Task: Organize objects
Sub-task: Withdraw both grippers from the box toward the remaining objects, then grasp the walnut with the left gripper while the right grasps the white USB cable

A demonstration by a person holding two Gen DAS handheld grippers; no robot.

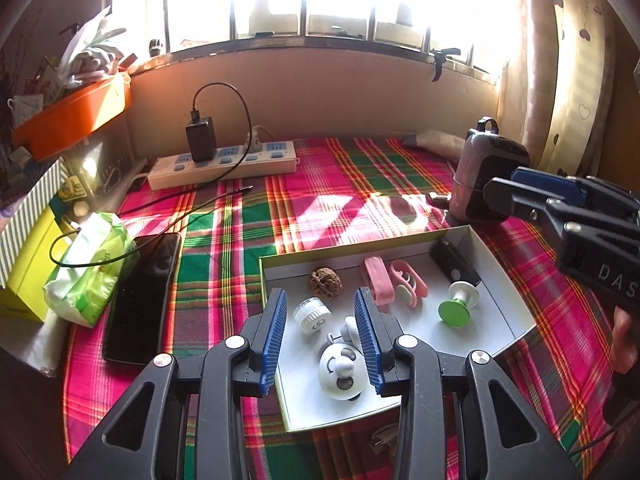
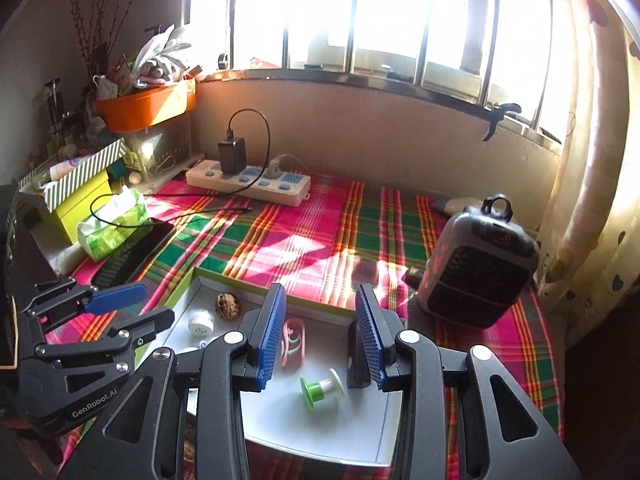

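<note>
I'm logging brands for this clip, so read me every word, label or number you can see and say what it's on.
"GenRobot.AI": on the body of the left gripper, seen from the right wrist.
"DAS": on the body of the right gripper, cut off by the frame edge.
Markings on the white cap and green box: too small to read.

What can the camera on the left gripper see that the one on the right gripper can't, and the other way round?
Only the left view shows the panda-faced white toy in the shallow box.

Only the right view shows the small heater's whole front grille.

Both show the walnut, the green-ended spool, the pink clips, the power strip and the phone. Both pairs of fingers stand open and hold nothing.
</note>
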